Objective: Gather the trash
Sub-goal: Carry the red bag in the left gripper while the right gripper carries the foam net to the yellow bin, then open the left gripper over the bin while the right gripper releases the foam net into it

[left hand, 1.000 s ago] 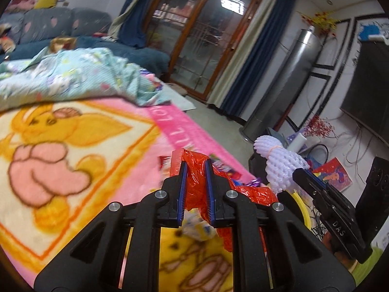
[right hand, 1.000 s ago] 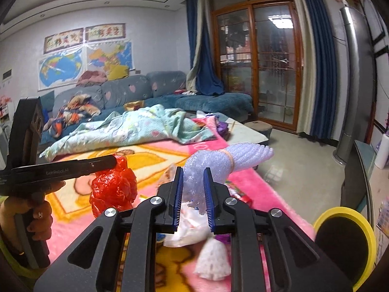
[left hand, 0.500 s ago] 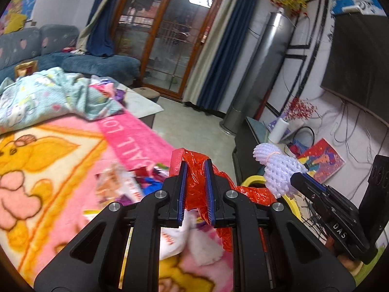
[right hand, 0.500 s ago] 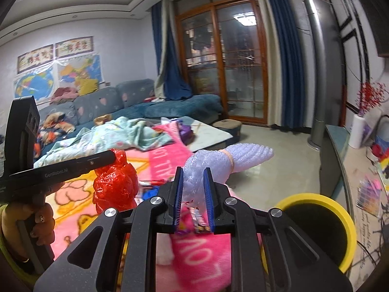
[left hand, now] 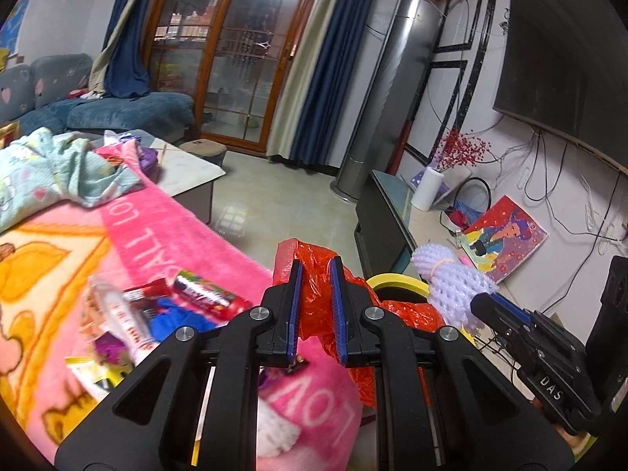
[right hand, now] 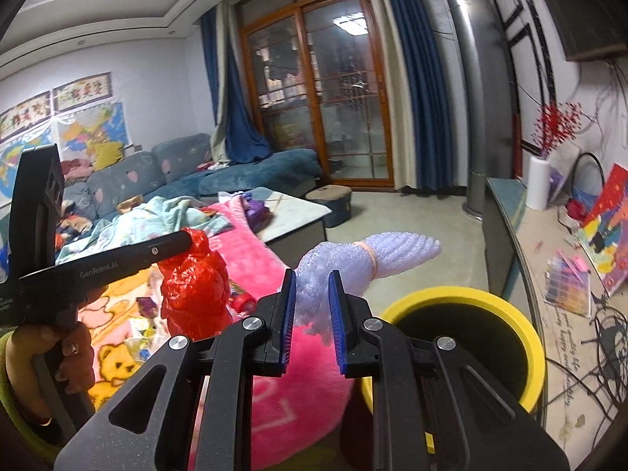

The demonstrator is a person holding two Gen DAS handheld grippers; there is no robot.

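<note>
My left gripper (left hand: 315, 274) is shut on a crumpled red plastic bag (left hand: 314, 259), held above the pink blanket's edge; the bag also shows in the right wrist view (right hand: 196, 290). My right gripper (right hand: 311, 286) is shut on a white foam fruit net (right hand: 376, 255), held just left of a yellow-rimmed bin (right hand: 463, 298). The net also shows in the left wrist view (left hand: 451, 286), with the bin's rim (left hand: 396, 278) behind the red bag. Several wrappers (left hand: 204, 294) lie on the pink blanket (left hand: 137, 231).
A dark TV cabinet (right hand: 506, 227) stands right of the bin, with a paper roll (right hand: 537, 184) and a picture book (left hand: 502, 235) on it. A low table (left hand: 188, 168) and a tall floor air conditioner (left hand: 392, 98) stand beyond the blanket. A sofa (right hand: 188, 172) is at the back.
Both grippers have swung right, away from the blanket's middle towards the yellow bin, which has come closer. Each keeps its grip on its item.
</note>
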